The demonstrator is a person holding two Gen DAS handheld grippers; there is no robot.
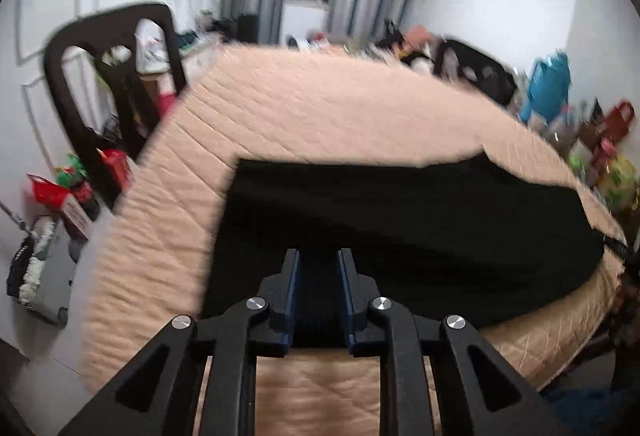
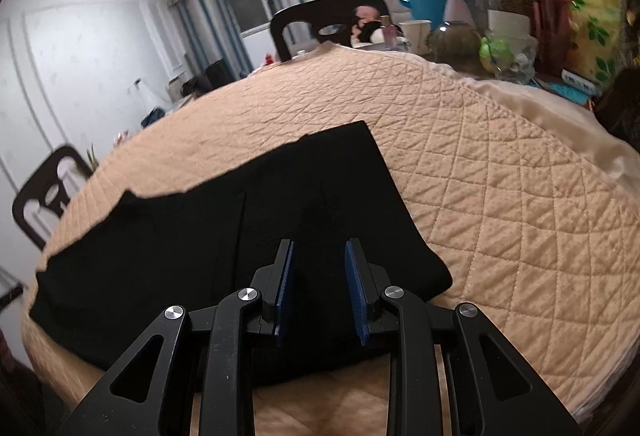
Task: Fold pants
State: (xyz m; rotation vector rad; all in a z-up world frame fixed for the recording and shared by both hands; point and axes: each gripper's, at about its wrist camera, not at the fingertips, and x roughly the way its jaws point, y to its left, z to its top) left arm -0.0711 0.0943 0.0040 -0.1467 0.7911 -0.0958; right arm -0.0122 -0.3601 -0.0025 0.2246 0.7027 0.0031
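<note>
Pants: soft, limp cloth, to be taken at corners and edges

Pants (image 1: 400, 228) of black fabric lie flat on the quilted cover (image 1: 320, 108) of a table, spread lengthwise along its near edge. They appear already doubled, one leg over the other, forming a long dark band. In the left wrist view a squared end sits toward the left edge of the cover; in the right wrist view the other squared end (image 2: 360, 156) points toward the far side, with a rounded corner near the front edge.

Handling, as a judgement: the cloth looks light, thin and wholly limp. It will sag and drape from any single hold, and it may drag on the textured quilting rather than slide freely. It is not fragile. A pinch at a corner or along a hem, taking all layers together, should carry it best; two holds well apart would keep a lifted edge straight.

Left gripper (image 1: 318, 260): jaws stand narrowly apart over the near edge of the pants, with nothing clearly pinched between the blue pads (image 1: 294, 288). That view is blurred.

Right gripper (image 2: 320, 256): jaws moderately apart, hovering above the fabric near its right end. No cloth sits between the pads (image 2: 286, 288).

Chairs (image 1: 116, 84) and clutter stand beyond the far edge, well apart from the work.
</note>
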